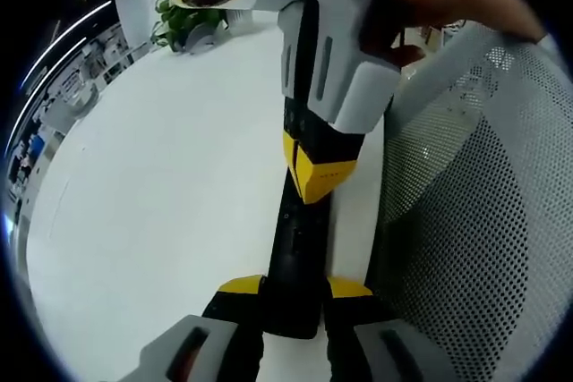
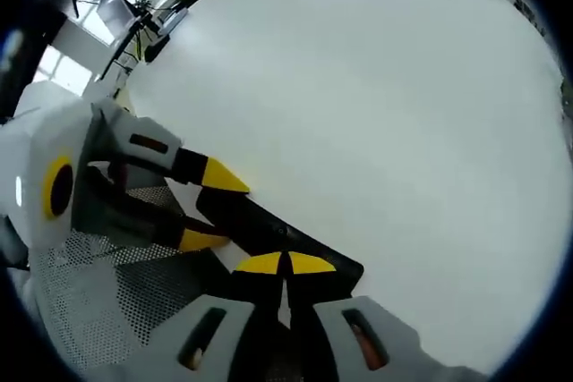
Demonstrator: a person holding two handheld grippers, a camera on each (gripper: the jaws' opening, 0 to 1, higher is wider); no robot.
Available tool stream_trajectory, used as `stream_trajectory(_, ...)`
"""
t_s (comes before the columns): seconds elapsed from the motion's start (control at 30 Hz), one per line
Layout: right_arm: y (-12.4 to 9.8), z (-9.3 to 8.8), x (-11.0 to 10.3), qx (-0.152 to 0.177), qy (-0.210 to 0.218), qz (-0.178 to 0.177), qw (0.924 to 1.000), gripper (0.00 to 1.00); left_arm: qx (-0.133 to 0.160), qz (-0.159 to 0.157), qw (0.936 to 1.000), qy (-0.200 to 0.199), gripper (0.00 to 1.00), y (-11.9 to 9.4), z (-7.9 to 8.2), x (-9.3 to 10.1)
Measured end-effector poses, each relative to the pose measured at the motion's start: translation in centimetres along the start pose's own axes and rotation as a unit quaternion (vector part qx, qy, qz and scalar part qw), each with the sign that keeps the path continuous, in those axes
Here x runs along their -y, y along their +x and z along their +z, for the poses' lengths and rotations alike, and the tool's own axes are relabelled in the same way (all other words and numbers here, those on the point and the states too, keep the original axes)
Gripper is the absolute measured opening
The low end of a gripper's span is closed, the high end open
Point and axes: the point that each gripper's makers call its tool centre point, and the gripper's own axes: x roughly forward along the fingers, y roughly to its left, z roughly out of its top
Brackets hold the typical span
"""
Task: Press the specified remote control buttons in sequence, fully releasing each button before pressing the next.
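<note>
1. Tongs first: our left tongs [image 1: 295, 288] clamp the near end of the black remote control [image 1: 300, 248], one yellow-tipped jaw on each long edge.
2. We see the remote lying flat on the white tabletop [image 1: 161, 185], running straight ahead of the left tongs.
3. Our right tongs [image 2: 285, 264] have their jaws closed together, tips pressed down on the remote's top face [image 2: 269, 230].
4. Beside the left tongs stands a perforated mesh chair back [image 1: 474, 221]; beyond them, a green plant [image 1: 183, 24].
</note>
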Motion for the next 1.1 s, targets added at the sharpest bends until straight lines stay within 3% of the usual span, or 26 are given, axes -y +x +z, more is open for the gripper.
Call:
stream_trajectory(0.37, 0.16, -0.10, -0.19, -0.001, -0.033, -0.017, 0.9993, 0.00, -0.002, -0.001, 1.0000, 0.000, 0.25, 0.01, 0.03, 0.00)
stream_trajectory(1.1, 0.16, -0.01, 0.02, 0.003, -0.018, 0.002, 0.9998, 0.00, -0.007, -0.004, 0.9999, 0.008, 0.25, 0.06, 0.04, 0.06)
